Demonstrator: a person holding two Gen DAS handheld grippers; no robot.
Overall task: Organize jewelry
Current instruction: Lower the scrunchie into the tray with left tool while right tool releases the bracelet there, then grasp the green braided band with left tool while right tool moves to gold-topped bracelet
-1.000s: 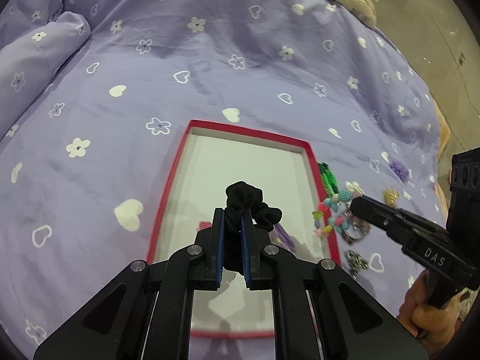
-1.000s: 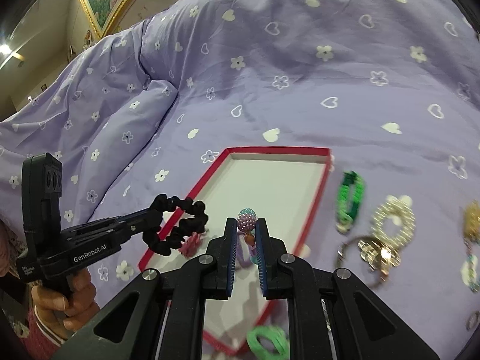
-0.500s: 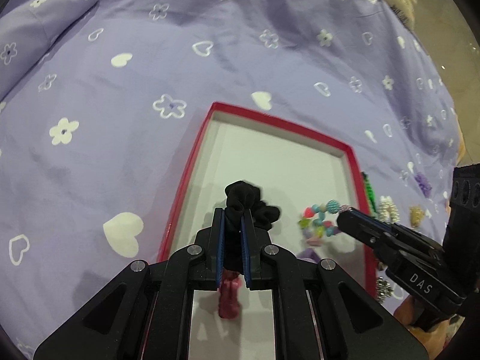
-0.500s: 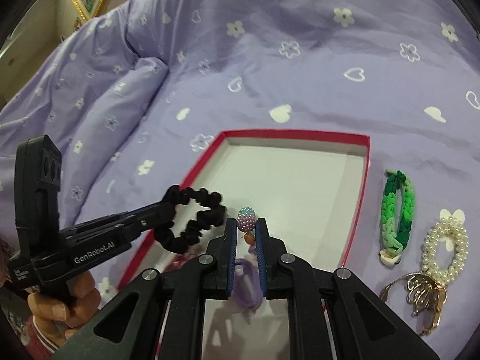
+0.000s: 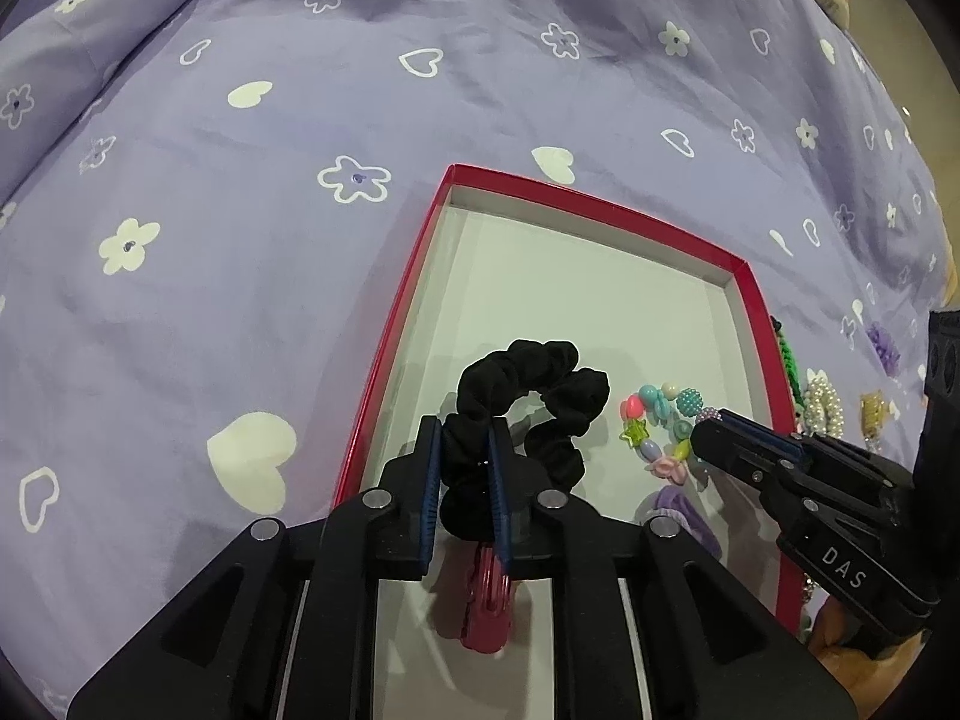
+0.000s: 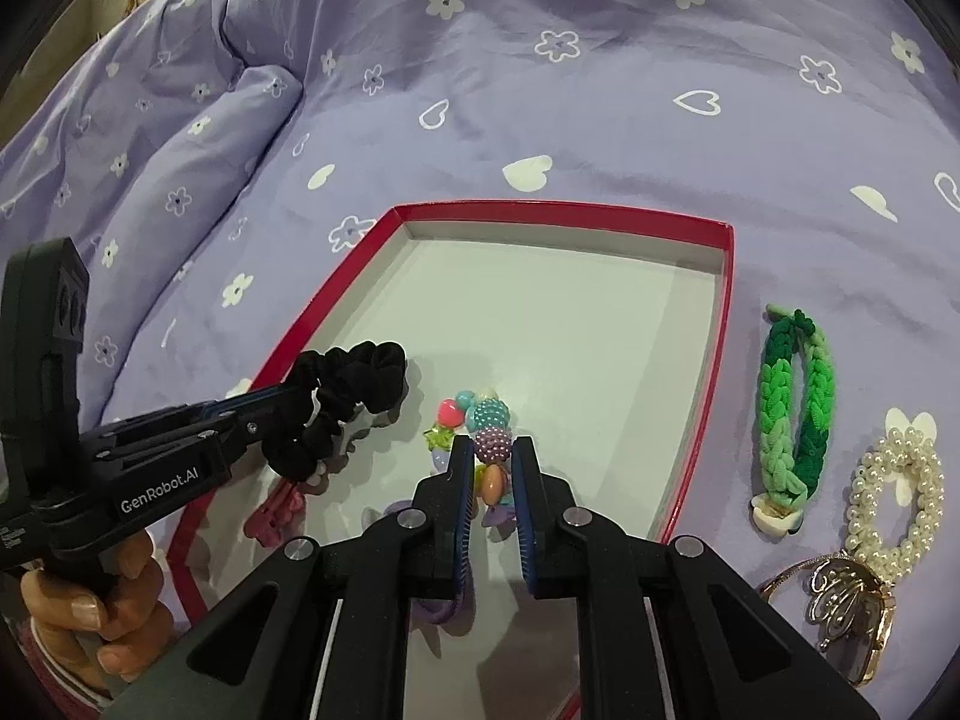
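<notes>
Nearest in the left wrist view, the left gripper pinches a black scrunchie between its blue pads, the loop hanging over the near-left part of the red box. Under it on the box's white floor lies a dark pink hair clip, with a purple hair tie just beside it.

In the right wrist view, the right gripper holds a beaded bracelet of coloured beads; its jaws look slightly spread around the beads, so the grip seems to be loosening, though I cannot tell if the beads are fully free. The bracelet appears to rest on the box floor, near the scrunchie but apart from it.

Beyond the box's right wall, on the bed, wait a green braided band, a pearl bracelet and a gold bangle. Farther off is the purple bedspread with its hearts and flowers.

The step in hand seems to be setting both pieces down in the box. Next, each gripper should open fully and lift straight up so nothing snags; the soft scrunchie may cling to the pads. Then the right one can go for the pieces on the bed.
</notes>
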